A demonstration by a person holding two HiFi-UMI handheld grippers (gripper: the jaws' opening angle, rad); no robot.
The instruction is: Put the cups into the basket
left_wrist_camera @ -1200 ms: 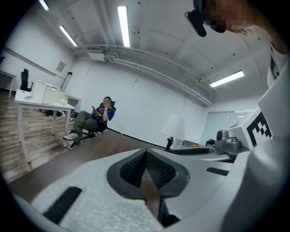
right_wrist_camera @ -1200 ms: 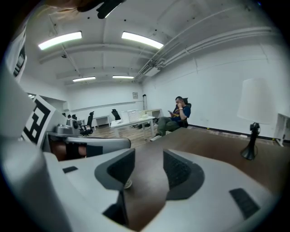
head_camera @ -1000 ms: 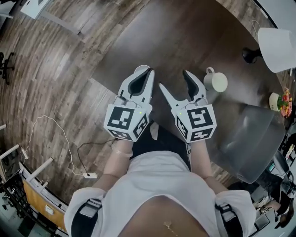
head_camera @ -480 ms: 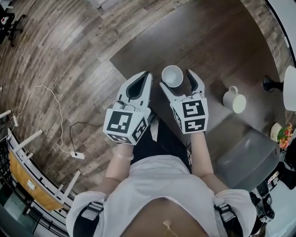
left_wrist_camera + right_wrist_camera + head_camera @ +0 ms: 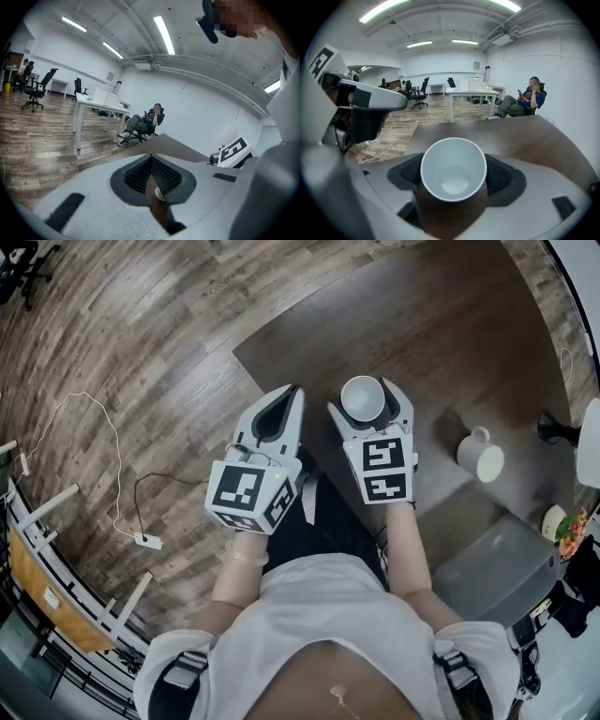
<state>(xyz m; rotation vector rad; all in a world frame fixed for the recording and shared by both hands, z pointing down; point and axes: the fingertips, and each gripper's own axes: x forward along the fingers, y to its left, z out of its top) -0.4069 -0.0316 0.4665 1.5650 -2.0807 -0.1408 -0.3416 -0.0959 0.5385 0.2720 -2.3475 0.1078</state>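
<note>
R gripper (image 5: 364, 397) jaws, just spread wider, straddled cup (image 5: 453, 174) w/o pressing; rec. centre, then squeeze evenly. L gripper (image 5: 293, 390) jaws together.

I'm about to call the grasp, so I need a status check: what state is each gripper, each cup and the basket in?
White cup: upright, empty, on table, ungripped.
Right gripper: jaws open around it, just been opening.
Left gripper: jaws shut, empty.
Mug: upright on table, untouched.
Basket: no cups inside.

white cup (image 5: 363, 397): upright, empty | handled white mug (image 5: 481, 456): upright, well apart, rightward
</note>
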